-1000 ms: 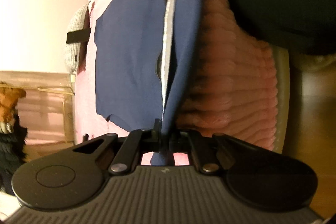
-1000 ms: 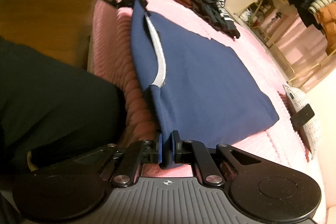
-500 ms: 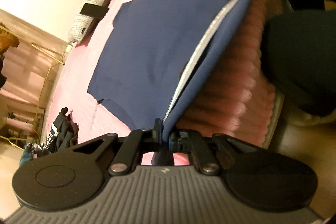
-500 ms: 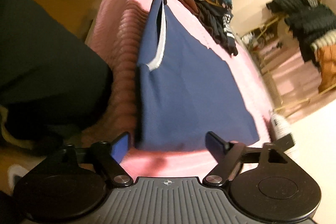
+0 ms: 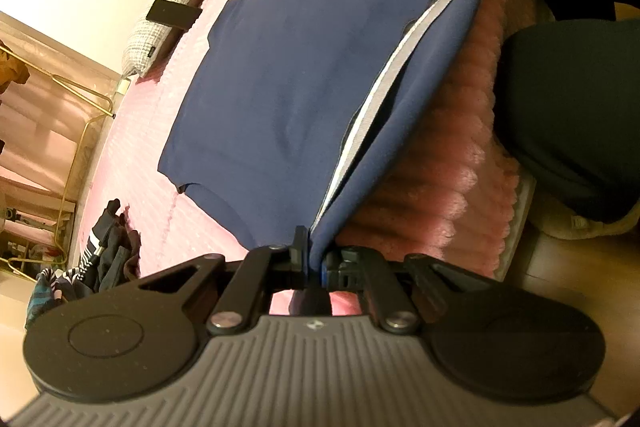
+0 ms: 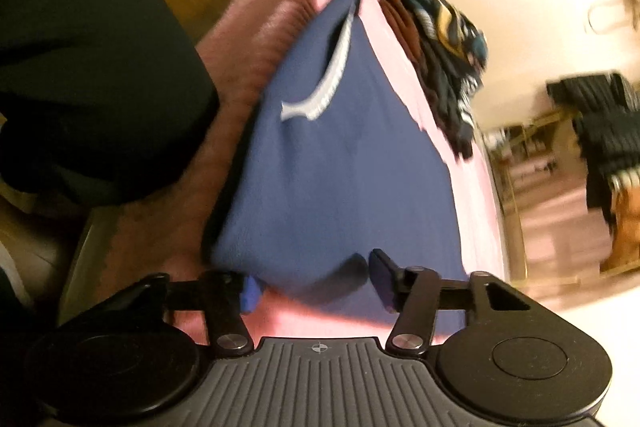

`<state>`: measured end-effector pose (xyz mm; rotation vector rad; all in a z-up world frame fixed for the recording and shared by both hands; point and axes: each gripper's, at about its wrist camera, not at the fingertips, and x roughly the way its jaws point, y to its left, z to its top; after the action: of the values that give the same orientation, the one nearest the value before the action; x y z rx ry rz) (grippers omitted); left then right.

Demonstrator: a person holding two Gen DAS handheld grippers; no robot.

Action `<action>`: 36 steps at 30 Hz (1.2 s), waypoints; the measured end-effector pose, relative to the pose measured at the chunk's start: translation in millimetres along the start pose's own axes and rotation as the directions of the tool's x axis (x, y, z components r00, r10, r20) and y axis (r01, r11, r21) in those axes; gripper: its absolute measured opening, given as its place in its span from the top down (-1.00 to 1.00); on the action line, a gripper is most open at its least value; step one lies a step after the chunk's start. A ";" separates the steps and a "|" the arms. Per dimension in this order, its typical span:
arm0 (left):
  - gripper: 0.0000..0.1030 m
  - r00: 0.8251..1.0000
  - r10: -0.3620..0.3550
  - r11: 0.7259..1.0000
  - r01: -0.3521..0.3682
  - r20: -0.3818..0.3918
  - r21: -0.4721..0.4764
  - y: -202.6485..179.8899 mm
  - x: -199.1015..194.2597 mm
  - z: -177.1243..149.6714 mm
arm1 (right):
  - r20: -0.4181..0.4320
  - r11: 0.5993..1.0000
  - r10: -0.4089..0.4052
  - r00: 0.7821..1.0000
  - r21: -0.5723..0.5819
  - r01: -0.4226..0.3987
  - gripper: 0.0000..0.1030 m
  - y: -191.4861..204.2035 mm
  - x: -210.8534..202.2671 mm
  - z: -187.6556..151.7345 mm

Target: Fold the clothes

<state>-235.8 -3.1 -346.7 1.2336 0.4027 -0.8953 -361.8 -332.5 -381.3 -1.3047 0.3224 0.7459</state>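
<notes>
- Since a sec ago: right gripper (image 6: 312, 281) has let go, jaws spread wide by the near corner – left gripper (image 5: 316, 259) still pinching its corner of the navy garment (image 5: 296, 75).
- Garment lies flat on the pink bed (image 5: 132, 155), near edge draped over the side.
- Looks soft, light, floppy – grab corners/hem.
- Long axis runs bottom centre to upper right, left view.

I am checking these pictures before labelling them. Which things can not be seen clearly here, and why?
- Blue garment, left wrist view: its far corner is cut off by the top edge.
- Pile of clothes, right wrist view: blurred by motion, single pieces cannot be told apart.
- Clothes rack, right wrist view: blurred and cut by the right edge.
- Left gripper: the pinched cloth hides its pads.
</notes>
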 end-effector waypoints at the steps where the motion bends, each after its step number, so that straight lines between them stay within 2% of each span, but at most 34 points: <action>1: 0.92 1.000 0.001 1.000 -0.001 -0.001 0.000 0.4 0.3 -0.1 | -0.002 1.000 0.010 1.000 0.007 -0.010 0.55 -1.3 2.2 -0.2; 4: 0.92 1.000 0.012 1.000 -0.012 0.004 0.003 1.7 -0.7 -0.8 | -0.007 0.997 0.017 1.000 0.070 -0.017 0.81 -11.3 -1.6 1.1; 6: 0.93 1.000 0.022 1.000 -0.023 0.011 0.005 4.0 -4.6 -0.8 | -0.019 0.994 0.008 1.000 0.112 -0.006 0.86 -19.7 -12.7 6.9; 8: 0.94 0.999 0.033 0.999 -0.033 0.021 0.008 6.6 -12.6 0.2 | -0.036 0.991 -0.006 0.999 0.136 0.011 0.89 -26.3 -24.8 15.9; 11: 0.95 0.998 0.058 0.998 -0.059 0.034 0.013 8.2 -31.1 1.4 | -0.015 0.988 -0.010 1.000 0.151 0.012 0.90 -24.7 -52.5 35.1; 14: 0.95 0.997 0.070 0.998 -0.070 0.038 -0.007 1.9 -58.9 -1.7 | 0.021 0.979 0.041 0.999 0.198 -0.044 0.90 -13.6 -84.6 51.2; 18: 0.95 0.998 0.039 0.998 -0.037 0.039 -0.052 -20.8 -101.4 -9.6 | 0.080 0.932 0.116 0.990 0.336 -0.136 0.90 -18.5 -121.1 57.3; 21: 0.94 0.998 0.038 0.995 -0.033 0.052 -0.095 -22.0 -125.8 -6.7 | 0.112 0.898 0.101 0.989 0.418 -0.139 0.90 -44.0 -138.9 56.7; 23: 0.94 0.997 0.057 0.993 -0.050 0.059 -0.109 -5.5 -128.6 2.8 | 0.131 0.864 0.062 0.989 0.489 -0.119 0.90 -72.7 -143.6 50.4; 26: 0.94 0.993 0.096 0.989 -0.087 0.068 -0.121 27.9 -125.2 20.6 | 0.143 0.780 0.023 0.989 0.617 -0.108 0.90 -123.4 -131.0 27.4; 29: 0.94 0.989 0.131 0.984 -0.121 0.074 -0.131 63.6 -117.2 39.1 | 0.140 0.660 0.033 0.990 0.741 -0.127 0.90 -168.1 -100.4 -3.4; 32: 0.93 0.992 0.114 0.982 -0.104 0.056 -0.155 105.5 -74.6 58.4 | 0.134 0.494 0.086 0.987 0.855 -0.160 0.90 -197.3 -52.6 -48.6; 36: 0.93 0.999 0.046 0.981 -0.041 0.022 -0.191 145.3 5.8 75.7 | 0.179 0.261 0.160 0.971 0.941 -0.216 0.90 -209.4 17.5 -113.9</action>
<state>-135.1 -66.8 -234.2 1.0498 0.4282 -0.8152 -190.0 -450.9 -264.7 -0.0297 0.7696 0.5819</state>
